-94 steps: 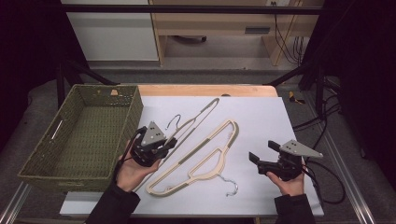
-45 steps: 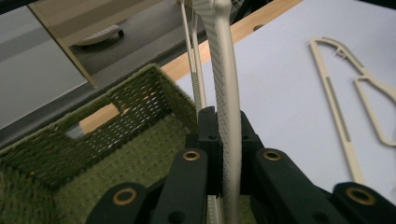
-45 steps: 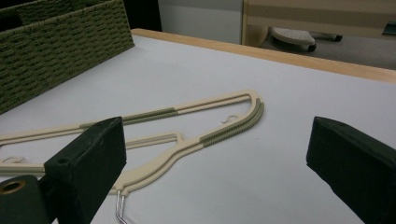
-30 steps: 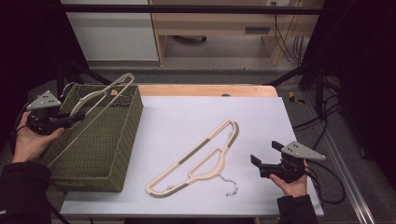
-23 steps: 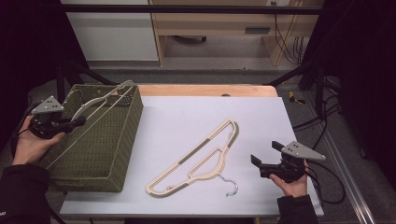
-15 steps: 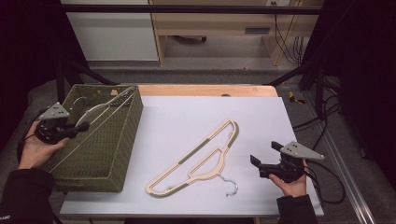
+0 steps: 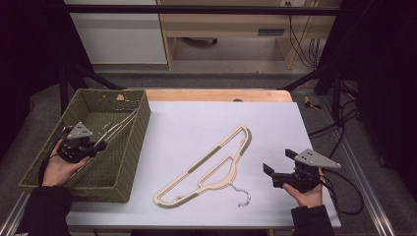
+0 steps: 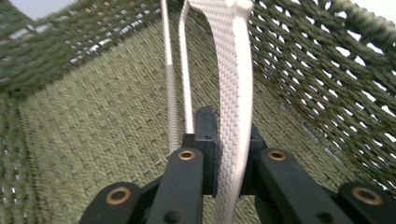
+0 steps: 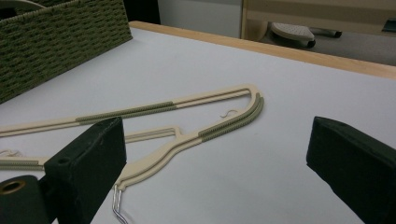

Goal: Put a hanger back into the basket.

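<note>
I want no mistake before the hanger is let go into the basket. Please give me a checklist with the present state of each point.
1. Left gripper fingers shut on grey hanger: ok.
2. Grey hanger inside green basket: ok.
3. Grey hanger resting on basket floor: cannot tell.
4. Right gripper open, holding nothing: ok.
5. Beige hanger flat on the white table, ready for pickup: ok.

Beyond your left fingers [image 8: 205, 140], the white hanger [image 8: 233, 84] runs off the frame's top edge; the basket [image 7: 129, 147] wall hides its lower end.
</note>
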Demonstrator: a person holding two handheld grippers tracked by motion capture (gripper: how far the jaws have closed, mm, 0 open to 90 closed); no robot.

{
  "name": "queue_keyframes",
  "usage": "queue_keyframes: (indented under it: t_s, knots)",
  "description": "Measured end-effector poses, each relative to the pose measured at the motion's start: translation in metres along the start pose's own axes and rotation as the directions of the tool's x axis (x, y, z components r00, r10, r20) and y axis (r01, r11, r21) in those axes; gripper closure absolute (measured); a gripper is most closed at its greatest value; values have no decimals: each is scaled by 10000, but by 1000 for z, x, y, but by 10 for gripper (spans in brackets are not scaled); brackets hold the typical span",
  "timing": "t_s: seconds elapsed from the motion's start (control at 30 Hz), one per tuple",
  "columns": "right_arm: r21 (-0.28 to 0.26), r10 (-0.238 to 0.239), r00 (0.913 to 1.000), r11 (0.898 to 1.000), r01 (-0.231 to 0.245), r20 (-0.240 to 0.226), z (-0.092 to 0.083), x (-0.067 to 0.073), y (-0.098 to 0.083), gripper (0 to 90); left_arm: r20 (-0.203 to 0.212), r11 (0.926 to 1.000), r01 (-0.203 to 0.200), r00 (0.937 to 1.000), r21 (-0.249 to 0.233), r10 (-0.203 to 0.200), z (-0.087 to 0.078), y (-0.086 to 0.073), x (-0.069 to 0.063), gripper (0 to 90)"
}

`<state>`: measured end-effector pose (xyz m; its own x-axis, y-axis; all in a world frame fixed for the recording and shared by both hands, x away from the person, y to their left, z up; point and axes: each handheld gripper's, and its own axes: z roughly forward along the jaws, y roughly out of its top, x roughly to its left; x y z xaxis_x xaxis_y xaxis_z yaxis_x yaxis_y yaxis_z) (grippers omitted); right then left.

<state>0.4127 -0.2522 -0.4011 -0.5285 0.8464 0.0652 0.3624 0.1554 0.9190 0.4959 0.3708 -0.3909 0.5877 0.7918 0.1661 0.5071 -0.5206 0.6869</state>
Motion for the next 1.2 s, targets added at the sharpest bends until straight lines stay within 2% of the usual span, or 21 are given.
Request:
queue_keyframes:
  t_s: [0.03, 0.1, 0.13, 0.2, 0.3, 0.47, 0.5, 0.63, 0.87, 0.93, 0.97, 1.0, 1.03, 1.07, 1.1, 1.13, 1.17, 1.2]
  knots:
    - [-22, 15, 10000, 10000, -15, 3, -1, 0, 0, 55, 60, 9999, 62, 10000, 151, -63, 3, -1, -3, 811]
    - [-39, 16, 10000, 10000, -16, 7, -1, 0, 0, 55, 59, 9999, 62, 10000, 145, -63, 5, -3, -4, 807]
    - [-36, -16, 10000, 10000, 16, -20, -1, 0, 0, 55, 151, 9992, 112, 9998, 391, -118, 7, -5, -4, 796]
    - [-31, 11, 10000, 10000, -11, -8, 0, 0, 0, 55, 309, 9980, 234, 9992, 587, -253, 10, -7, -6, 775]
    - [-9, -25, 10000, 10000, 25, -37, 1, 1, 0, 55, 502, 9954, 133, 9986, 944, -181, 13, -6, -7, 747]
    - [-2, -45, 10000, 10000, 45, -32, 1, 1, 0, 55, 501, 9940, -1, 9987, 1091, -54, 15, -6, -9, 701]
    - [-24, -31, 10000, 10000, 31, -47, 1, 1, 0, 56, 666, 9914, -120, 9978, 1307, 33, 15, -5, -10, 695]
    - [-23, -65, 10000, 10000, 65, -60, 1, 2, 0, 56, 692, 9909, -358, 9972, 1299, 269, 15, -3, -13, 656]
    - [-5, -57, 9999, 10000, 57, -87, 1, 2, 0, 56, 627, 9926, -357, 9976, 1164, 286, 13, -2, -14, 598]
    - [-32, -64, 9999, 10000, 64, -78, 0, 3, 1, 57, 490, 9951, -321, 9984, 936, 276, 9, -1, -12, 568]
    - [-49, -125, 9998, 9999, 125, -124, 0, 3, 1, 58, 281, 9983, -149, 9995, 558, 133, 5, -1, -12, 500]
    - [-49, -125, 9998, 9999, 125, -124, 0, 3, 1, 58, 281, 9983, -149, 9995, 558, 133, 5, -1, -12, 473]
    - [-62, -86, 9999, 9999, 86, -122, 0, 5, 2, 58, 89, 9999, -57, 9999, 152, 56, -2, 2, -10, 440]
    - [-62, -86, 9999, 9999, 86, -122, 0, 5, 2, 58, 89, 9999, -57, 9999, 152, 56, -2, 2, -10, 420]
    - [-26, -122, 9998, 9999, 121, -143, 1, 6, 2, 58, -44, 9989, 226, 9997, -412, -228, -11, 5, -10, 390]
    - [-26, -122, 9998, 9999, 121, -143, 1, 6, 2, 58, -44, 9989, 226, 9997, -412, -228, -11, 5, -10, 360]
    - [-35, -219, 9996, 9998, 218, -181, 1, 8, 2, 64, -84, 9960, 345, 9993, -818, -353, -17, 7, -11, 327]
    - [-62, -204, 9996, 9998, 203, -192, 2, 8, 2, 74, -34, 9891, 542, 9985, -1368, -552, -25, 11, -12, 307]
